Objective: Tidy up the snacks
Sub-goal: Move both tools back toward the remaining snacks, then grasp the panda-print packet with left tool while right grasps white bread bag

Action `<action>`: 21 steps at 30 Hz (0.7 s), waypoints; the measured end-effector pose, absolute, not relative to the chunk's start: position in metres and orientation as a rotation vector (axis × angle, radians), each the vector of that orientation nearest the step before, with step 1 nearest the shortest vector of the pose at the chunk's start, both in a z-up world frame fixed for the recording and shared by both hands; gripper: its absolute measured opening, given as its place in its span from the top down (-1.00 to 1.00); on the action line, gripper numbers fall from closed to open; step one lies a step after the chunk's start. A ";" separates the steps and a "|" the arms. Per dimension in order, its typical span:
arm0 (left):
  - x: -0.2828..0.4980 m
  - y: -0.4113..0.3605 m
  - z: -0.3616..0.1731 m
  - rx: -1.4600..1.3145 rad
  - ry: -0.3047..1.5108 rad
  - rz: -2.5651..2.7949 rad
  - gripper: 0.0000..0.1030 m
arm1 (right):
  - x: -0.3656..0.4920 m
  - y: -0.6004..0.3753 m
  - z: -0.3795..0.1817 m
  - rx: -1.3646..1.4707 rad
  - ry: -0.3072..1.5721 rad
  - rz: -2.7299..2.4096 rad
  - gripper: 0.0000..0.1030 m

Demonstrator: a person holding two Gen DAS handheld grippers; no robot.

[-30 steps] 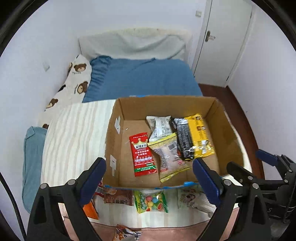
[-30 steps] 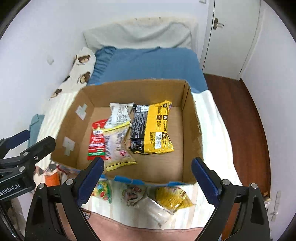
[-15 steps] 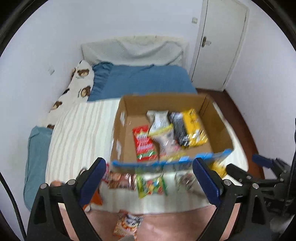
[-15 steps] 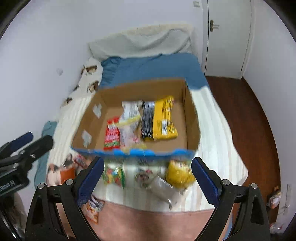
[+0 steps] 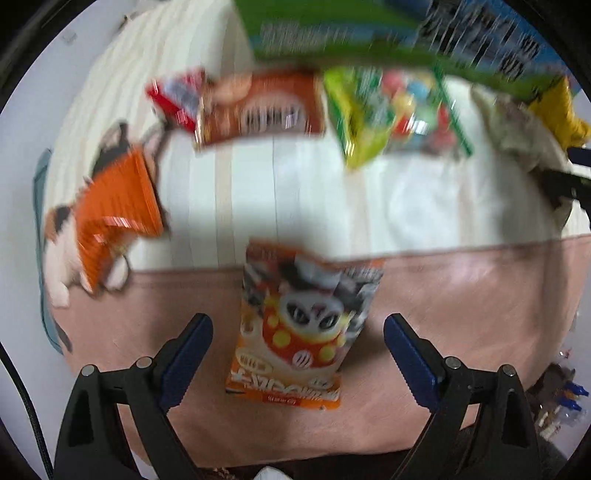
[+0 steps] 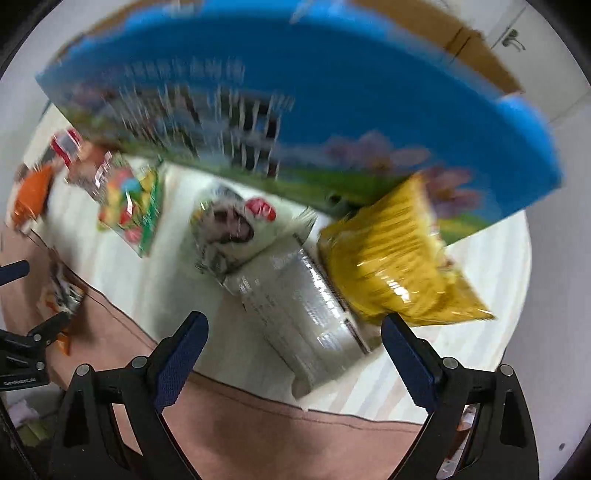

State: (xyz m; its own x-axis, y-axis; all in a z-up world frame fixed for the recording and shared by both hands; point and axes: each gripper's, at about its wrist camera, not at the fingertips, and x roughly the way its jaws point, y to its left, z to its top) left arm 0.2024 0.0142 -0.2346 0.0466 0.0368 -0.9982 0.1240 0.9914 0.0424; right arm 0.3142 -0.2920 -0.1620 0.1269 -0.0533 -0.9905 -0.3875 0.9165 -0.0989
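Left wrist view looked almost straight down on a bed [image 5: 295,192] covered by a cream striped sheet, with a plain pink band [image 5: 461,295] across its near edge. The left hand-held gripper [image 5: 297,343] stood wide, and an orange snack bag [image 5: 299,325] with a cartoon face lay flat on the pink band between its fingers, untouched by either pad. Farther up the sheet lay a brown packet [image 5: 258,110], a green candy bag [image 5: 391,114] and an orange packet [image 5: 118,199], well apart from the gripper; all were smeared by motion blur. A blue-and-green printed box wall [image 5: 369,29] crossed the top edge.

Right wrist view showed the right hand-held gripper [image 6: 293,343] with jaws that had just been closing, though they stood apart with nothing pressed between them. A silver packet [image 6: 306,314] lay on the sheet between the fingers, beside a yellow bag [image 6: 399,266] that rested against the box [image 6: 295,92]. A white pouch [image 6: 236,225] lay just behind the silver packet, possibly overlapping it; blur made that hard to judge. White wall and a door handle [image 6: 513,37] showed at the top right.
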 end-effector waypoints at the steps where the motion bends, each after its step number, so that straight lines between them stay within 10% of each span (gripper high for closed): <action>1: 0.201 0.017 -0.241 0.116 1.546 -0.070 -0.84 | 0.314 -0.292 -0.170 -0.391 1.446 0.237 -0.48; 6: 0.197 0.012 -0.263 0.141 1.599 -0.111 -0.84 | 0.304 -0.300 -0.176 -0.356 1.460 0.205 -0.25; 11: 0.197 -0.010 -0.261 0.088 1.569 -0.136 -0.26 | 0.270 -0.321 -0.178 -0.101 1.591 0.238 -0.11; 21: 0.208 -0.085 -0.260 -0.030 1.570 -0.215 -0.22 | 0.220 -0.352 -0.188 0.197 1.645 0.186 -0.10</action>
State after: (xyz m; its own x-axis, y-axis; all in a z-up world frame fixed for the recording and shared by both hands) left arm 0.2083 -0.0849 -0.2605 -0.0139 -0.1549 -0.9878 0.1169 0.9809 -0.1555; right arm 0.2199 -0.3516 -0.1881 -0.0811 0.2385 -0.9677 0.0169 0.9711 0.2380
